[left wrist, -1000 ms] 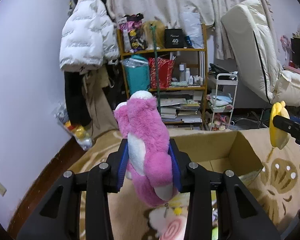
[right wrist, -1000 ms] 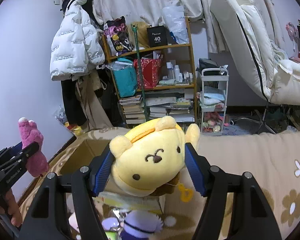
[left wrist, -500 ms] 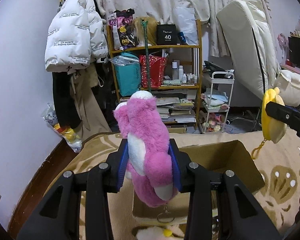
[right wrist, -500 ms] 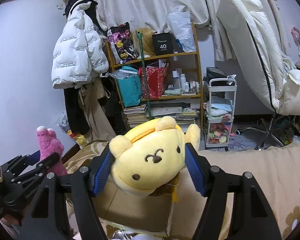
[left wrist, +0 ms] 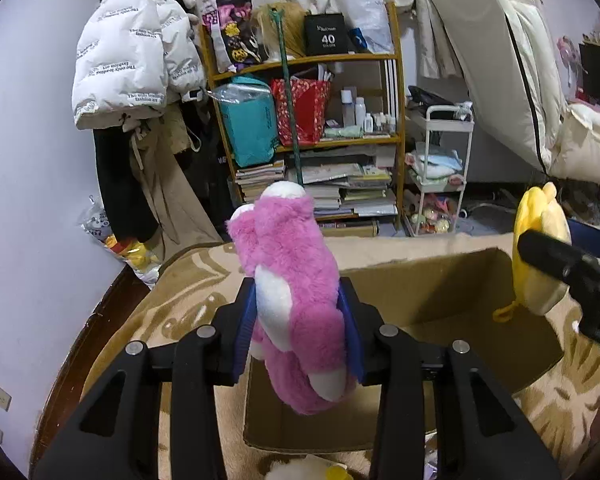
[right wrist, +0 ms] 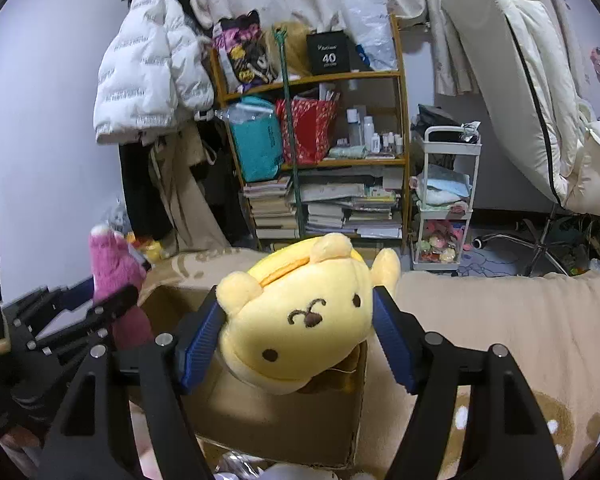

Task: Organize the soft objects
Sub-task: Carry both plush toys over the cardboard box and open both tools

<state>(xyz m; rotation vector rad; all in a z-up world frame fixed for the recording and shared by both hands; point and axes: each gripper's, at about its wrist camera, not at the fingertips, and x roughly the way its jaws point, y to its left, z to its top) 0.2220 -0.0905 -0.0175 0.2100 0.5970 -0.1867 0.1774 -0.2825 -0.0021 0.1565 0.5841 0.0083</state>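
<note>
Left wrist view: the left hand-held gripper (left wrist: 298, 334), clamped on the pink plush (left wrist: 296, 300), has come forward and now hangs over the open cardboard box (left wrist: 440, 280) (a second ago the box lay further ahead).

Right wrist view: the right hand-held gripper (right wrist: 296, 340), closed around the yellow plush (right wrist: 300, 316), has likewise arrived above the box (right wrist: 260, 412); both toys look ready for dropping in.

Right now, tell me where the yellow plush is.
The yellow plush sits clamped in the right gripper, held above the open cardboard box, with the pink plush to its left.
</note>
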